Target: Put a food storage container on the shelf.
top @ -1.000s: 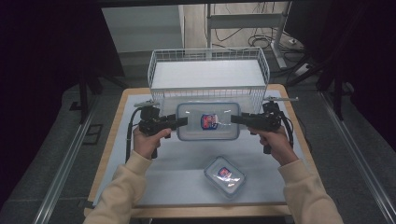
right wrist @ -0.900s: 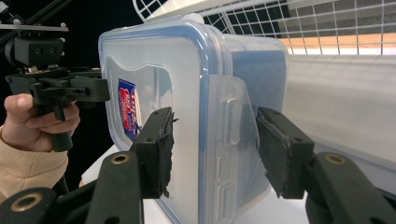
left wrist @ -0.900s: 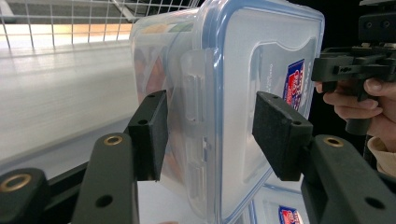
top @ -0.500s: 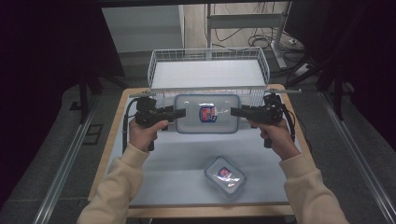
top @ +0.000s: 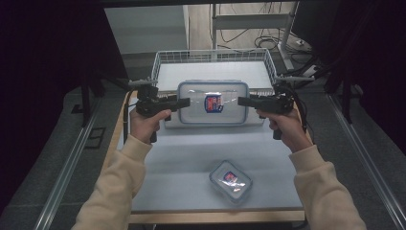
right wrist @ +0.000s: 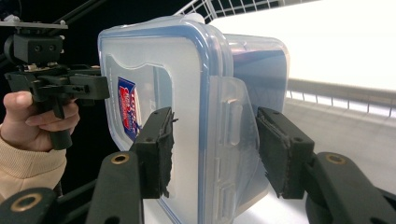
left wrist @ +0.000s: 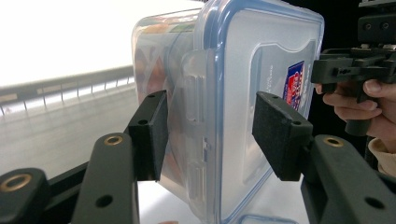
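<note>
In the high view a large clear lidded container (top: 213, 102) is held level between two hand-held grippers, just in front of the white wire basket (top: 163, 62) and clear of the grey desk (top: 191, 158) below it. The left hand-held gripper (top: 184, 101) meets the container's left end and the right hand-held gripper (top: 243, 101) its right end, each about half open with the container's end between its jaws. The left gripper view adds what the high view cannot resolve: the left hand-held gripper (left wrist: 208, 133) straddles the lid's side latch, one pad under the base and one over the lid, both close against the plastic. The right gripper view shows the same at the other end, with the right hand-held gripper (right wrist: 212, 151) bracketing the latch flap. Well in front of the big container, a small lidded container (top: 231, 181) lies on the desk.
</note>
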`<control>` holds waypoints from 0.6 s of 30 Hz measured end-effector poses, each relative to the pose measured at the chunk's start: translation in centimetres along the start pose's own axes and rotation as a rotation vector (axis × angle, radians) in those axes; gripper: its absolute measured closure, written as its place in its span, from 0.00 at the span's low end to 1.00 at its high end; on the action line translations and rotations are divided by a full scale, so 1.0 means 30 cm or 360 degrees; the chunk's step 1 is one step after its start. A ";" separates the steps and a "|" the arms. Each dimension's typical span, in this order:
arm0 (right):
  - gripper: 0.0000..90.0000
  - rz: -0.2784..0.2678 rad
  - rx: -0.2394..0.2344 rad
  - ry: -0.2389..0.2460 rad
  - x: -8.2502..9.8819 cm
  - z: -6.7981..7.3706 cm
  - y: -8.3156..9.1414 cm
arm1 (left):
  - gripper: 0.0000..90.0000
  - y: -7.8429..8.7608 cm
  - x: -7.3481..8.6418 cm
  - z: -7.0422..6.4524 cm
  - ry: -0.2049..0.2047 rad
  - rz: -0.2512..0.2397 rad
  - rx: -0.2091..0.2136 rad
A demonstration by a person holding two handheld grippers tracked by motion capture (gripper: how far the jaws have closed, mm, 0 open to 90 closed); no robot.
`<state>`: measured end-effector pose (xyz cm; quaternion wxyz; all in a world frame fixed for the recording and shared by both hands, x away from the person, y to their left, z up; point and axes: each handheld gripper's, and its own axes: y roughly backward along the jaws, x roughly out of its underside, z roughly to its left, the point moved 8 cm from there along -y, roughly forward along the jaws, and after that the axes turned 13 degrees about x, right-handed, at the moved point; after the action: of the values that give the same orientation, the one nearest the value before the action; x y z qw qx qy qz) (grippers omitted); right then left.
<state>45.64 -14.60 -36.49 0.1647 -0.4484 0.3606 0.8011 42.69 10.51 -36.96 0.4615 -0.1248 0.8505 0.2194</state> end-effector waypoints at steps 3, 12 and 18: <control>0.53 -0.0014 0.0011 0.0015 -0.038 0.000 0.004 | 0.52 -0.001 -0.034 0.004 -0.0016 -0.0011 0.0009; 0.53 -0.0027 0.0025 0.0031 -0.111 -0.014 -0.009 | 0.52 -0.011 -0.095 0.028 -0.0021 -0.0010 0.0023; 0.53 -0.0028 0.0017 -0.0001 -0.147 -0.038 -0.032 | 0.53 -0.030 -0.152 0.062 -0.0031 -0.0012 0.0027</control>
<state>49.29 -14.50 -33.59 0.1744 -0.4504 0.3609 0.7978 46.89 10.69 -34.24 0.4715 -0.1218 0.8474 0.2116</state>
